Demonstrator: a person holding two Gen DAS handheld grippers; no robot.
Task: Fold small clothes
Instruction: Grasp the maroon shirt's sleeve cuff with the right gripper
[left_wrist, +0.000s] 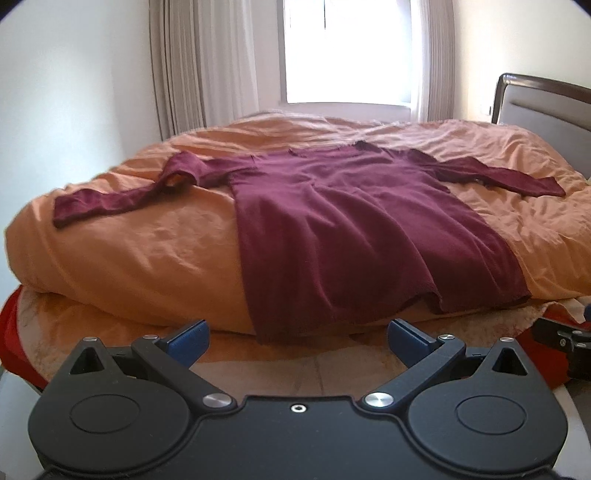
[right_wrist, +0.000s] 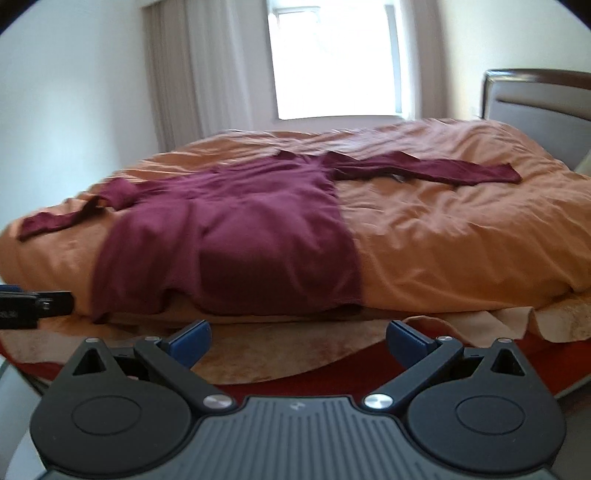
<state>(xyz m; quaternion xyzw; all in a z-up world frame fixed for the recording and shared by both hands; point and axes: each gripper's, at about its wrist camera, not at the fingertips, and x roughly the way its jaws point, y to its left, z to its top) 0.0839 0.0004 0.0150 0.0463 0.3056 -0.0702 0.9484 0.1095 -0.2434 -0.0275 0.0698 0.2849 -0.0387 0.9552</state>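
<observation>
lying on bed: maroon shirt is spreading flat on orange duvet, sleeves out, hem hanging over near edge
left tongs: gaping wide, holding nothing
right tongs: gaping wide, holding nothing

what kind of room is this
Almost certainly a bedroom: a bed with a rumpled orange duvet and a padded headboard, a curtained window behind it, and a maroon long-sleeved top spread flat on the duvet, ready for folding.
</observation>
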